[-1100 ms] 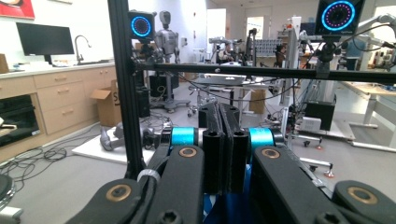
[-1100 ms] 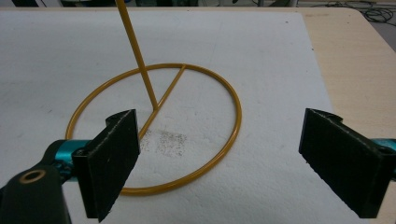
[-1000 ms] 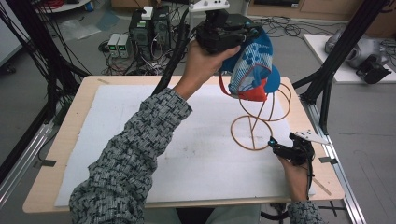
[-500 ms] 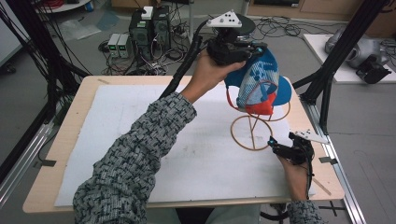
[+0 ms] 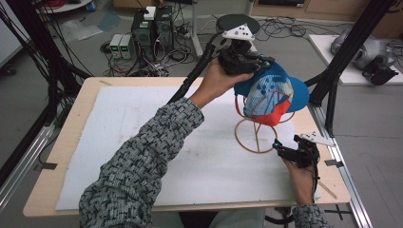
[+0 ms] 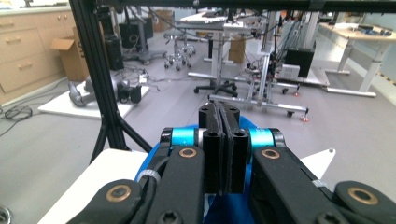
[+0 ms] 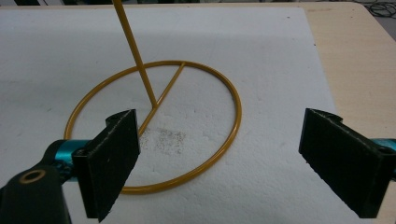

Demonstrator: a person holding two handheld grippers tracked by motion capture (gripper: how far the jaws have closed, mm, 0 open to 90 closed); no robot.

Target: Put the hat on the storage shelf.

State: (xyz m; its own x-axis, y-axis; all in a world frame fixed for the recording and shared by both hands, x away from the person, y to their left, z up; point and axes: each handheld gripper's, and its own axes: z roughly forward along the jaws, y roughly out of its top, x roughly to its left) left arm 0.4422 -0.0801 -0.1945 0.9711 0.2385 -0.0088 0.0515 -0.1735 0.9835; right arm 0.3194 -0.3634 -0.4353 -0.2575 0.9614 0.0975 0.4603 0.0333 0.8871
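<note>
High view has the left gripper (image 5: 259,64) up above the far right part of the table, jaws clamped on the edge of a blue cap with a white mesh panel and red underside (image 5: 271,97). The cap sits right on top of the thin yellow wire stand (image 5: 256,135), draped over its upper loop, with the round base ring of the stand flat on the white foam mat (image 5: 142,128) that covers the light wooden table (image 5: 71,109).

Left gripper view backs that up: the two black jaws are pressed flat together with barely a sliver between them, and blue cap fabric (image 6: 243,205) shows just under and behind them.

The right gripper (image 5: 280,151) is low at the near right side, just beside the base ring. In the right gripper view its jaws stand wide apart with nothing between them, the left pad hanging over the near part of the ring (image 7: 154,126), and the upright rod rising from the middle of the ring.
</note>
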